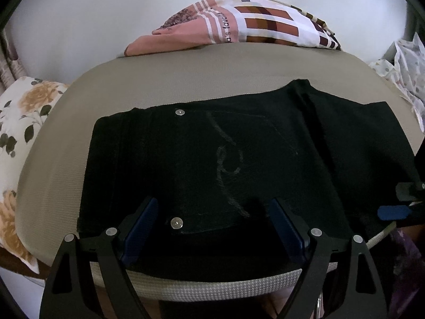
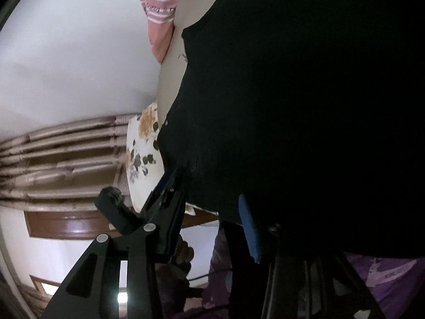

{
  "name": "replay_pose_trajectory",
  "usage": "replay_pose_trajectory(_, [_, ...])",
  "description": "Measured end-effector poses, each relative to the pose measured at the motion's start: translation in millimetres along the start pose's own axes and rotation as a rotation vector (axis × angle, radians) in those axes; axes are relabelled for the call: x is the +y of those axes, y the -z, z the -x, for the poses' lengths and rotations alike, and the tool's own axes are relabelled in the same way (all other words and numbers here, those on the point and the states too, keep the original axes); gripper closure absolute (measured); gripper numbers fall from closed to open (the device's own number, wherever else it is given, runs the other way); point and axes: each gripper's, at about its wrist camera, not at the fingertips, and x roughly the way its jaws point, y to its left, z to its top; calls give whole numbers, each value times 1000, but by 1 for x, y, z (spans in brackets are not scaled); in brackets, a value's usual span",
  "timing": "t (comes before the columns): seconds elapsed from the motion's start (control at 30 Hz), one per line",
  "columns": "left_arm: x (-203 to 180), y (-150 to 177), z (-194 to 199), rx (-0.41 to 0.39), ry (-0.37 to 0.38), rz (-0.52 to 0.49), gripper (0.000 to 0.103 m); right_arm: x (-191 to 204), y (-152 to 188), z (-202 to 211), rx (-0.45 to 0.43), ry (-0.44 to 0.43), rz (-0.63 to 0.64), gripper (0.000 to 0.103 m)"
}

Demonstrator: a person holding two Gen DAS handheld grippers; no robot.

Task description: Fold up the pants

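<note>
Black pants (image 1: 239,146) lie spread flat on a beige padded surface (image 1: 186,79), with two metal rivets showing near the waistband. My left gripper (image 1: 213,228) stands open just above the pants' near edge, with nothing between its blue pads. My right gripper (image 1: 398,202) shows at the right edge, by the pants' near right corner. In the right wrist view the pants (image 2: 305,106) fill most of the frame. The right gripper (image 2: 209,212) is rolled on its side with its fingers apart. A hanging edge of black cloth sits in the gap, covering the blue pad (image 2: 248,228) and clear of the other finger.
A folded pink, brown and white patterned cloth (image 1: 239,24) lies at the back of the surface. A floral pillow (image 1: 24,122) sits to the left and pale printed fabric (image 1: 406,71) to the right. A wooden railing (image 2: 66,146) and a person's purple clothing (image 2: 385,273) are close by.
</note>
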Motion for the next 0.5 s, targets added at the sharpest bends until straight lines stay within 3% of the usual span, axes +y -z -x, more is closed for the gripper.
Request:
replay_pose_trajectory(0.2, [0, 0, 2, -6, 1, 1, 17, -5, 5, -1, -19, -84, -106, 45])
replay_pose_trajectory(0.5, [3, -1, 0, 4, 5, 15, 17, -16, 10, -4, -26, -105, -172, 45])
